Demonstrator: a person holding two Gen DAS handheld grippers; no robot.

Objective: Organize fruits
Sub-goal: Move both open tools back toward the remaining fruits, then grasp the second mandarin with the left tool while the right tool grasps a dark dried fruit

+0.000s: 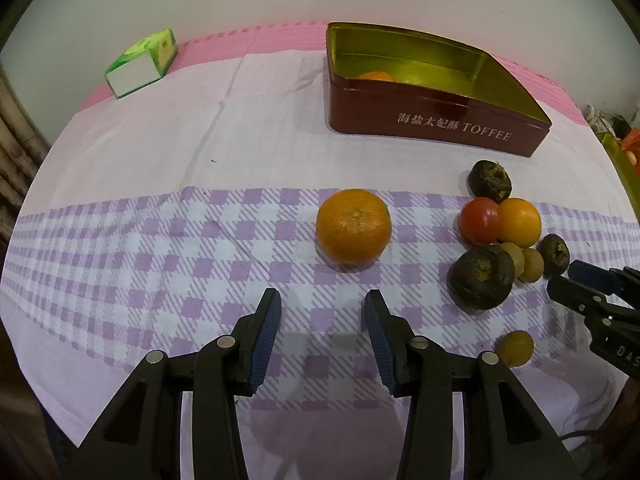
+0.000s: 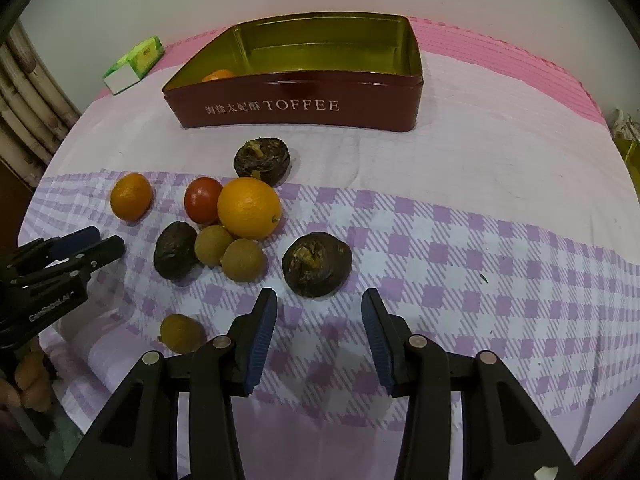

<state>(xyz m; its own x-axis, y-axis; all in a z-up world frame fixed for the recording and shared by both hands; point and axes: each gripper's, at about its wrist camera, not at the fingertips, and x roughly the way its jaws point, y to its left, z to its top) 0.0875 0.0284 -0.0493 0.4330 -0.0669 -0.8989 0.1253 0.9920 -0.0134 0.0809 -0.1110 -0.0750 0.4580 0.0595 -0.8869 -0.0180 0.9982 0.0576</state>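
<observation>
The dark red metal tin [image 2: 296, 108] lettered "TOFFEE" after Chinese characters sits at the checked cloth surface's [image 2: 480, 248] far side, one orange fruit [image 2: 218, 75] inside. Loose fruits [image 2: 248, 208] cluster before it. The left claw [image 1: 322, 316] and right claw [image 2: 319, 314] both stand parted, holding nothing.

Tin [image 2: 296, 100]: on the cloth [image 2: 460, 248] at 12 o'clock in the right wrist view, one fruit [image 2: 218, 75] inside at its left end.
Carton [image 2: 134, 65]: at 10 o'clock, left of the tin.
Fruit cluster [image 2: 240, 220]: before the tin, left of centre.
Lone orange [image 1: 353, 226]: centre of the left wrist view, left of the cluster.
</observation>
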